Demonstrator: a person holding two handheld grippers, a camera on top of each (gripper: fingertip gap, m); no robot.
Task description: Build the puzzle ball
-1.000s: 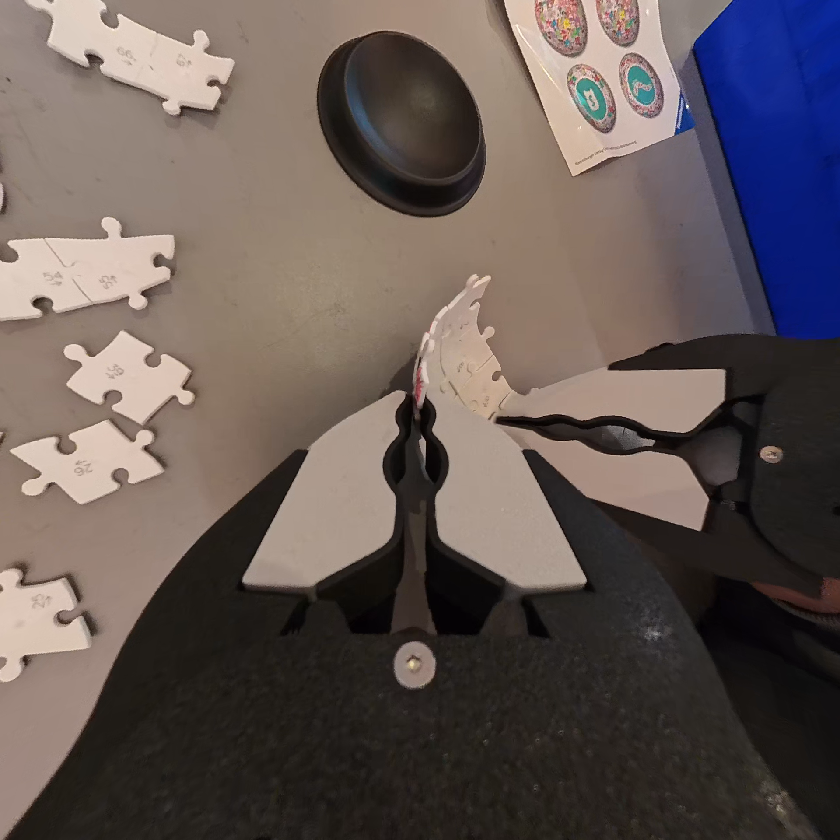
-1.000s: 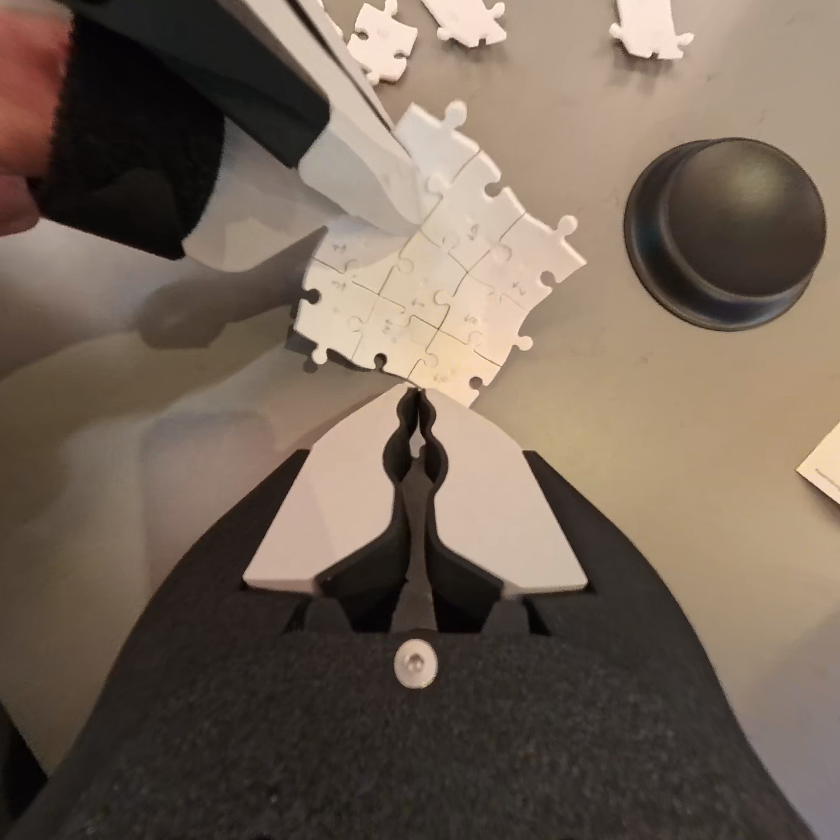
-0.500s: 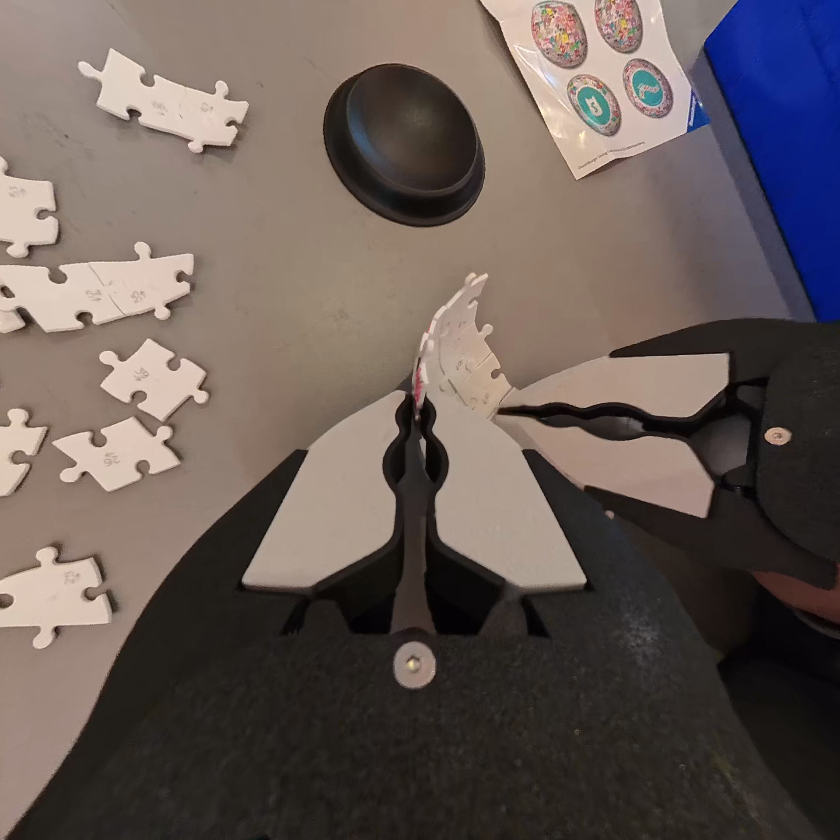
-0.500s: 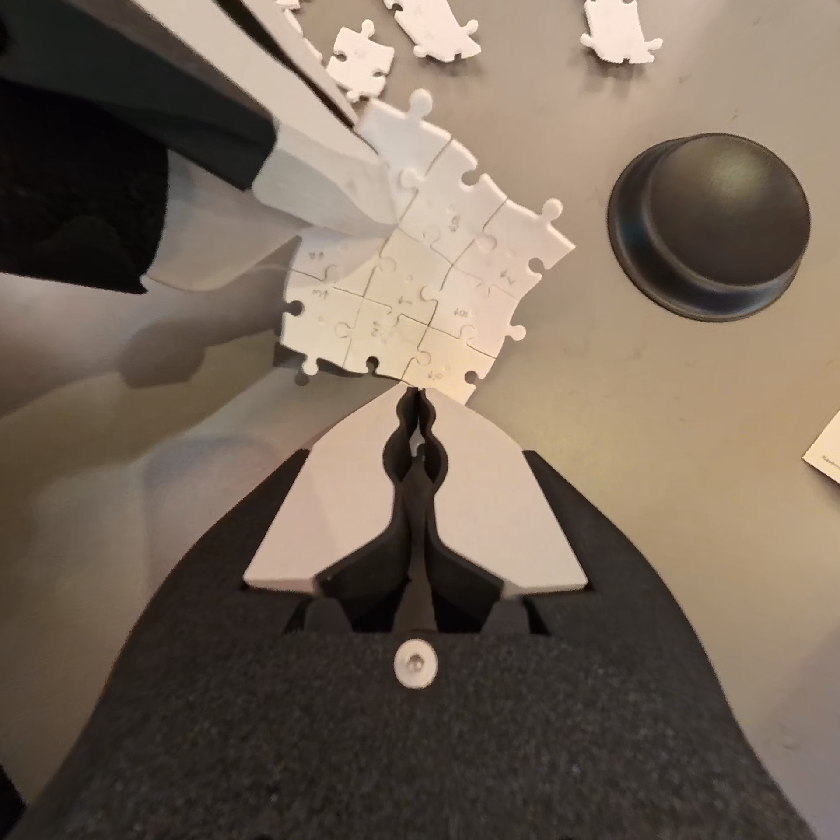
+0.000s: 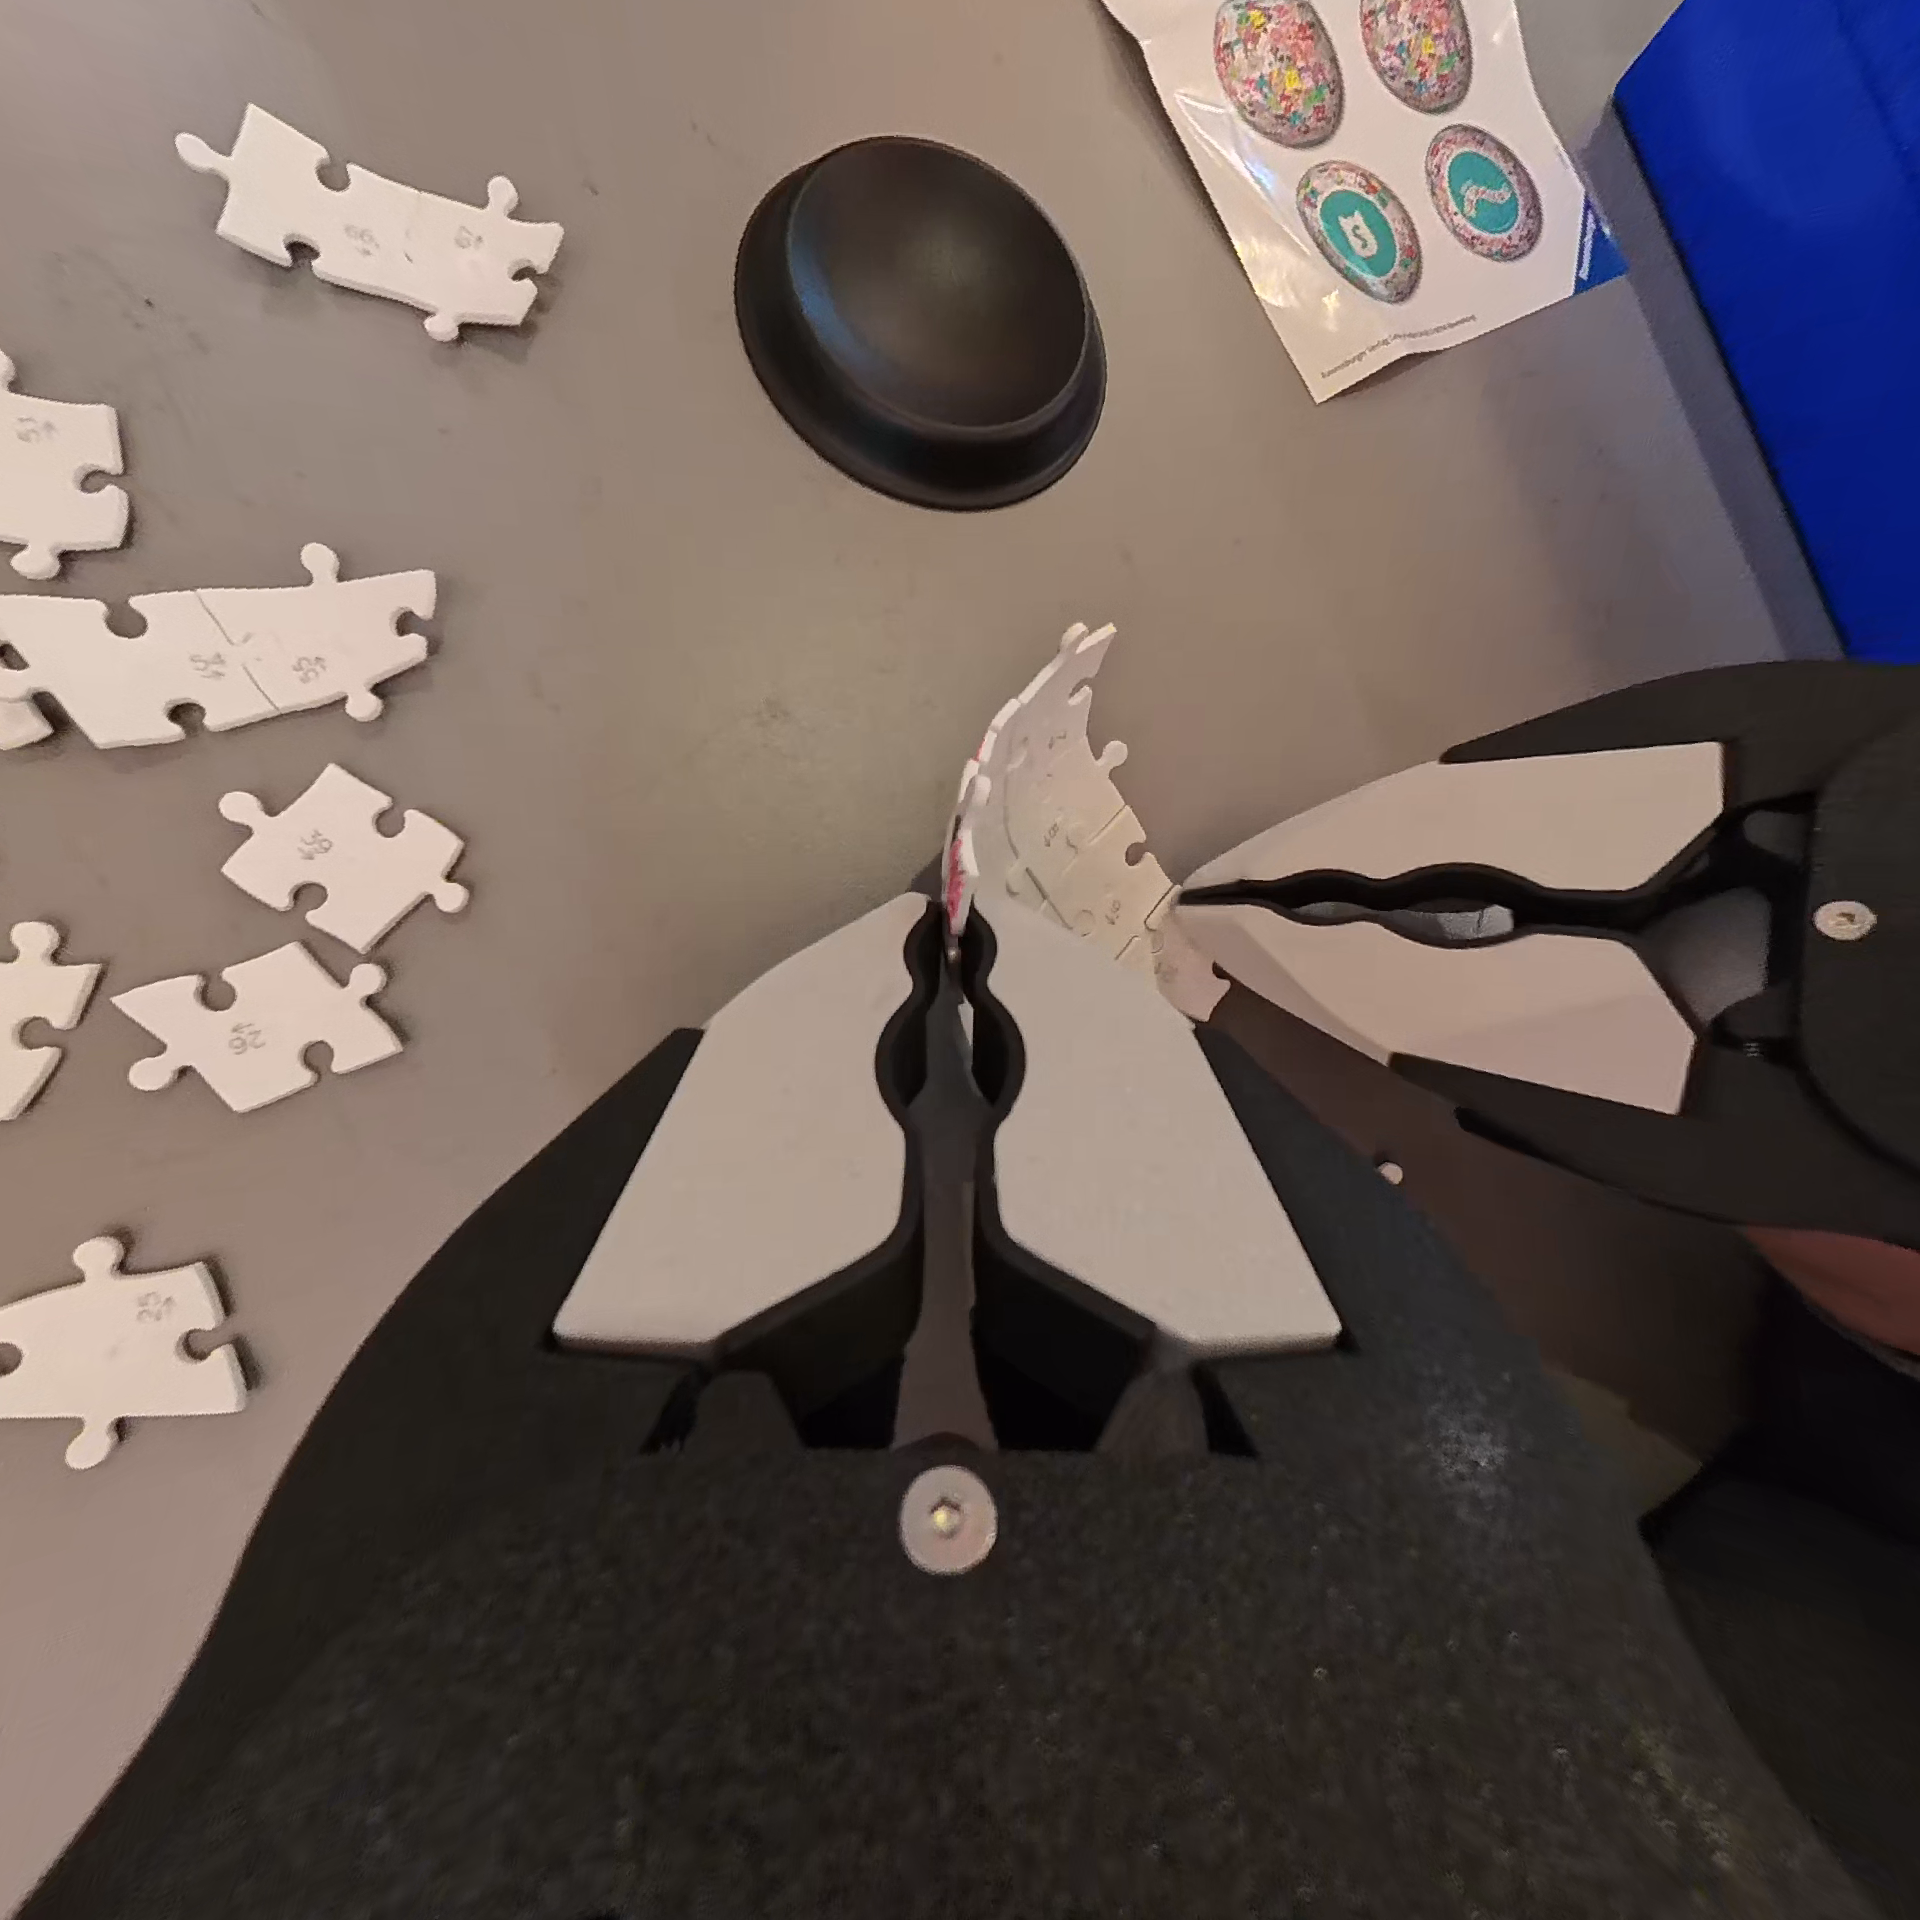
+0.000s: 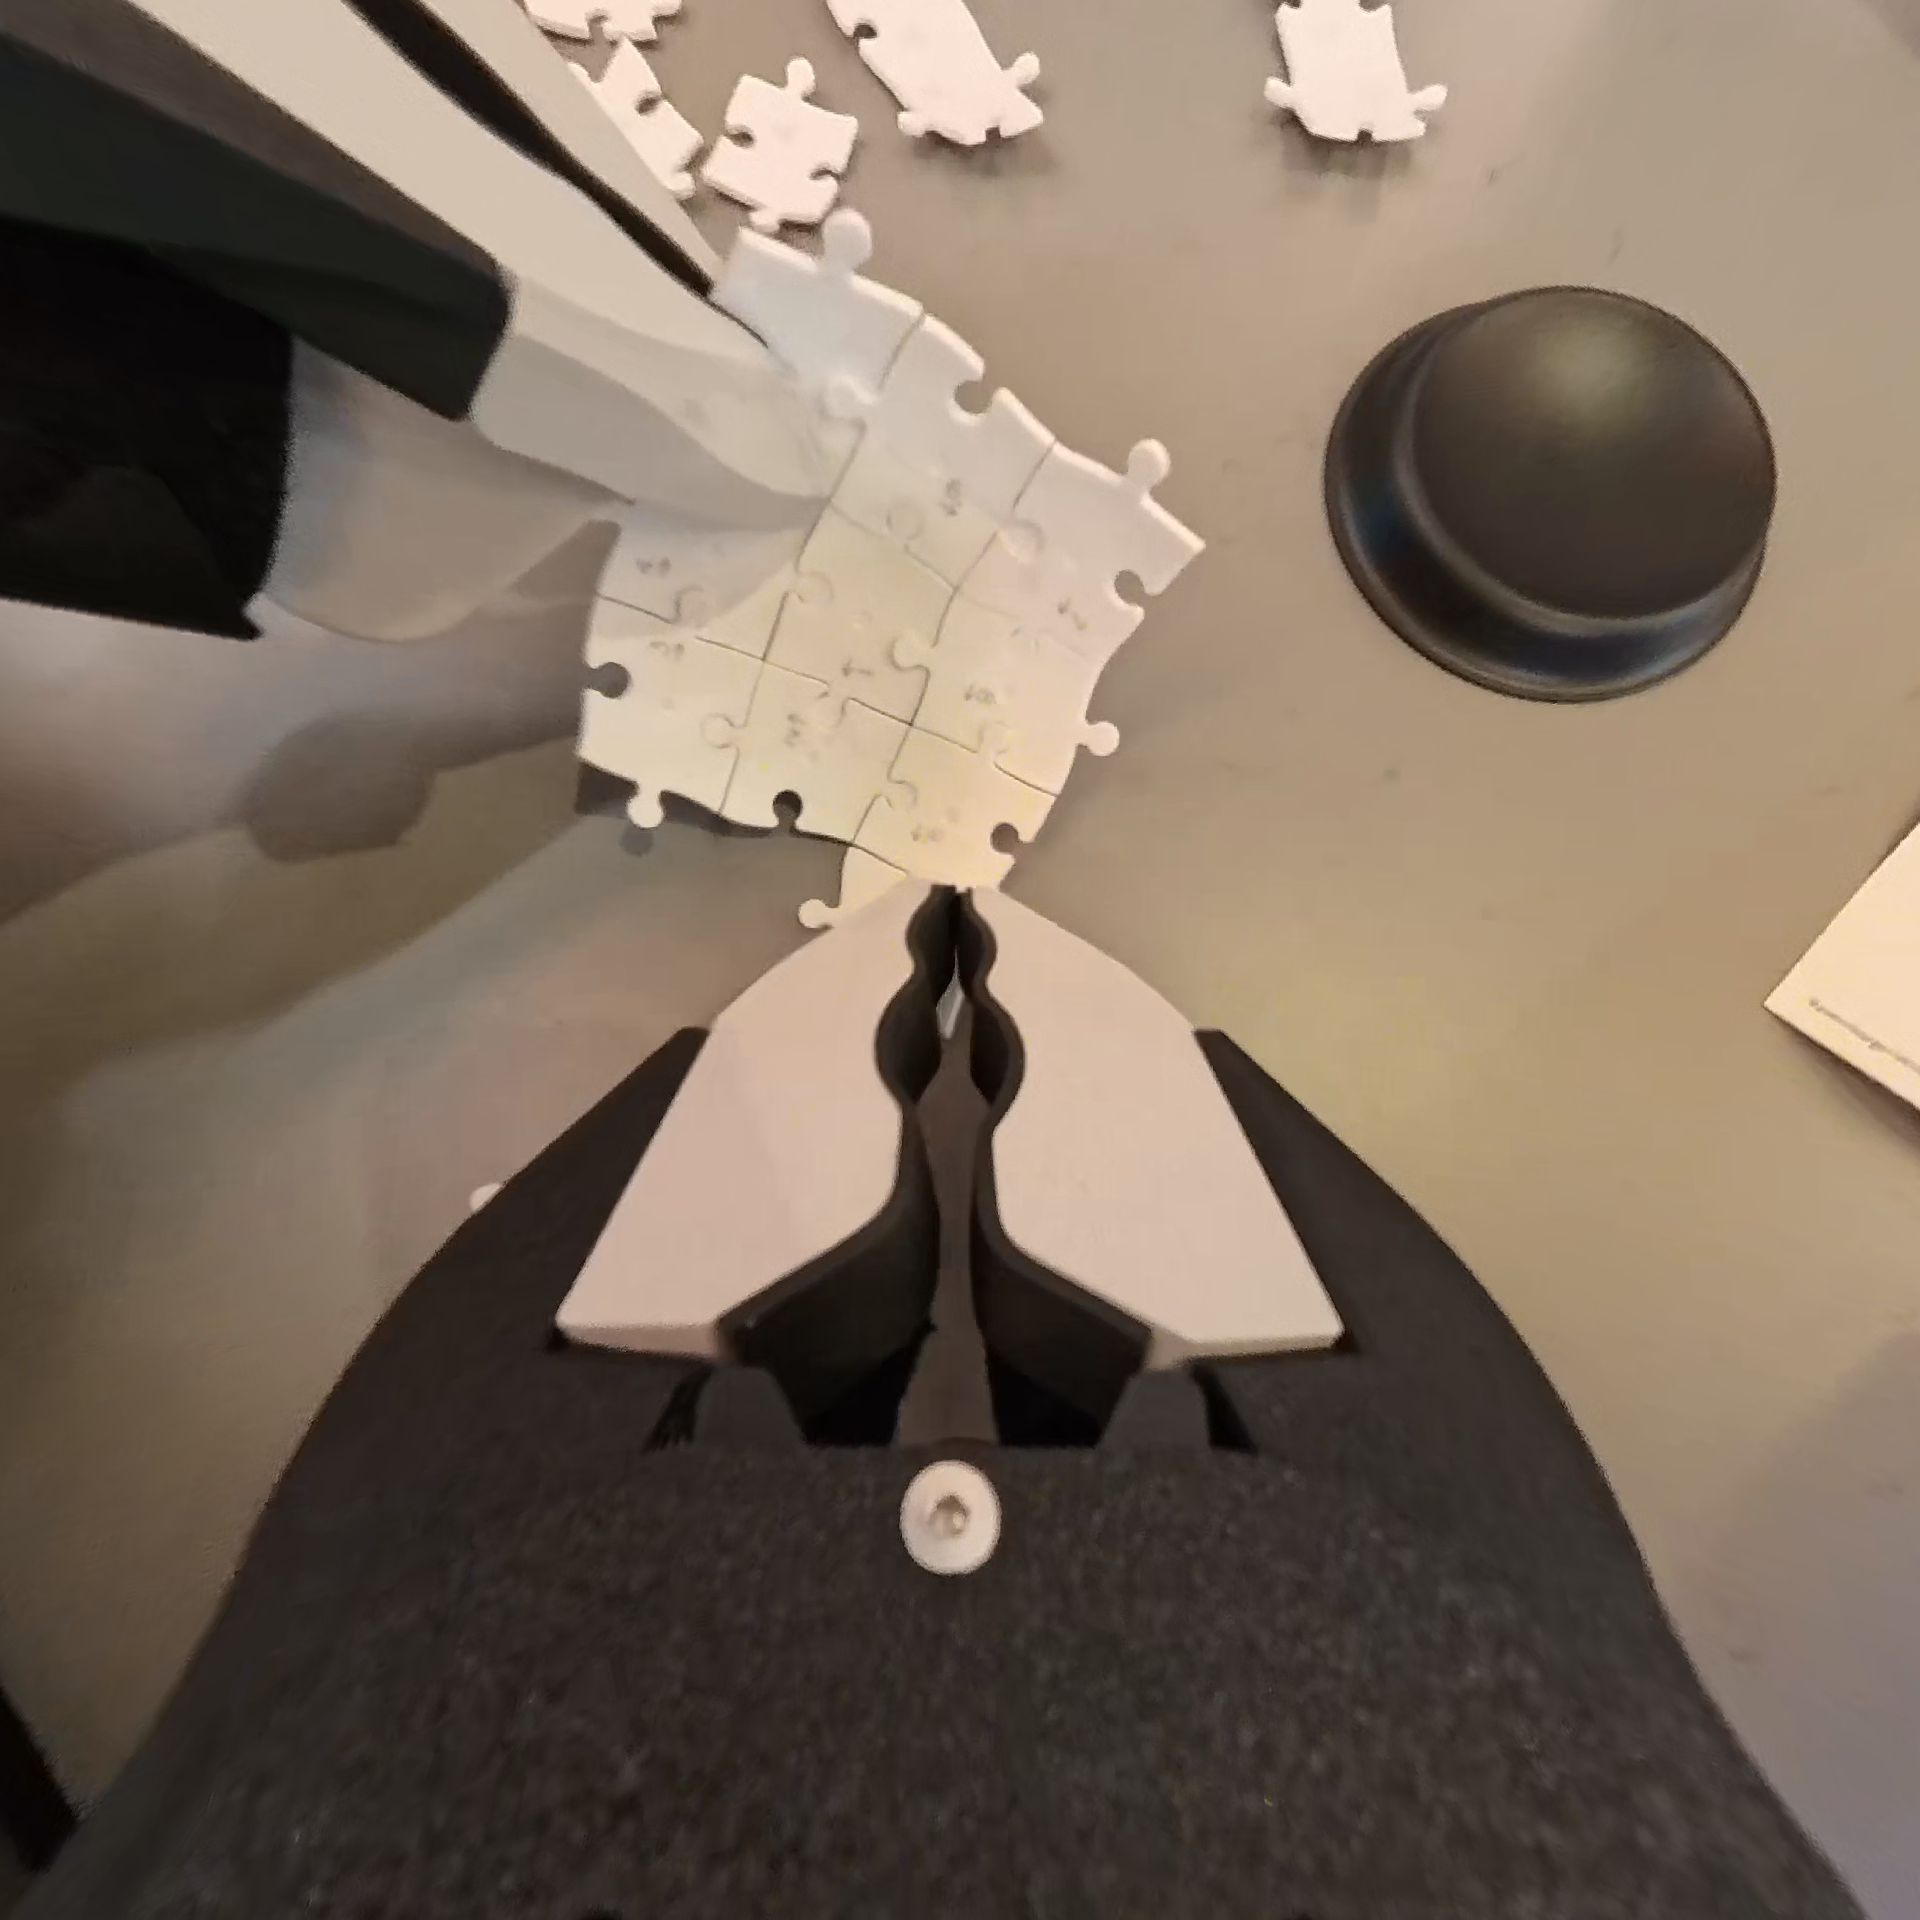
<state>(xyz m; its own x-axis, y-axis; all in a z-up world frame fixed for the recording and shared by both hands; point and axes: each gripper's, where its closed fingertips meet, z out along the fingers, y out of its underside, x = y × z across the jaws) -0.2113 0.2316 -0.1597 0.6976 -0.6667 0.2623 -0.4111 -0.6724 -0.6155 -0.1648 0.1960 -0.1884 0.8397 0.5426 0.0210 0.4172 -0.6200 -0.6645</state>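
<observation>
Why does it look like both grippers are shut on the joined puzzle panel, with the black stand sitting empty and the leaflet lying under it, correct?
Not quite. The leaflet is not under the black stand: it lies beside it, apart, as the left wrist view shows. The rest holds: the left gripper and the right gripper are both shut on the joined puzzle panel, and the stand is empty.

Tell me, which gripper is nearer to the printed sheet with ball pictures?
Right. The right gripper holds the joined puzzle section on the side toward the printed sheet; the left gripper holds its other edge, farther from the sheet.
</observation>
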